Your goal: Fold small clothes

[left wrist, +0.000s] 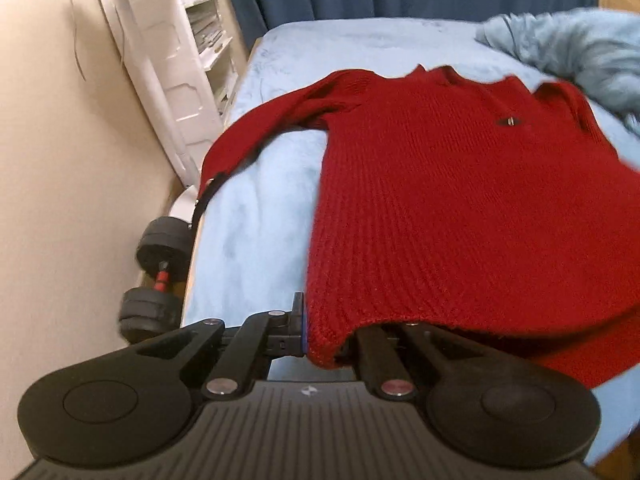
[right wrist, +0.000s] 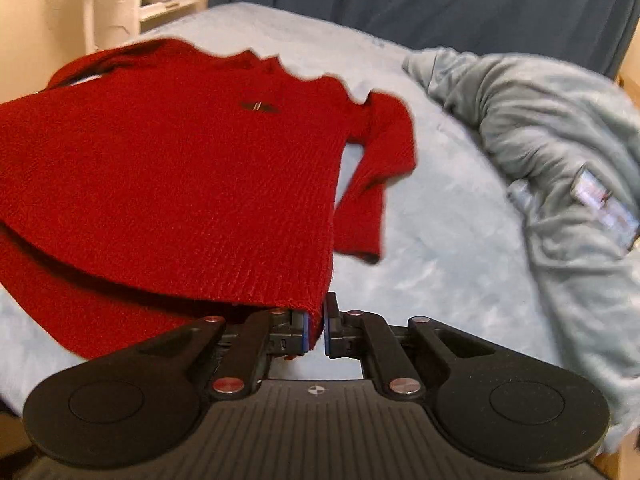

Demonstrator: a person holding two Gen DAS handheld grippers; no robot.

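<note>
Red knit sweater [left wrist: 460,200] lies front-up on the pale blue fleece bed cover [left wrist: 256,248], its long axis running from the hem at the near edge, straight away from both grippers, to the collar at the far end. Left gripper [left wrist: 310,332] is clenched on the hem's left corner; only 1 finger shows clear of the cloth, the other is buried under the knit. Right gripper [right wrist: 317,326] is clenched on the hem's right corner, with a thin fold of knit pinched between its blue pads. Each hand is therefore equally near, 1 per corner, and the hem appears raised off the cover (the frames are motion-blurred, so how high cannot be judged). In my judgement the coming move is to carry the hem forward along that long axis toward the collar, so the body folds in half. Left sleeve [left wrist: 260,132] trails out toward the bed's edge, its cuff hanging over the side; right sleeve [right wrist: 372,184] is bent back alongside the body. Neither is tucked in yet, and both may drag. Grey-blue crumpled blanket [right wrist: 552,168] sits well to the right of the sweater, clear of the fold path. Beyond the bed's left side stand a dumbbell [left wrist: 156,276] and a white shelving unit [left wrist: 192,40], neither in the way.
</note>
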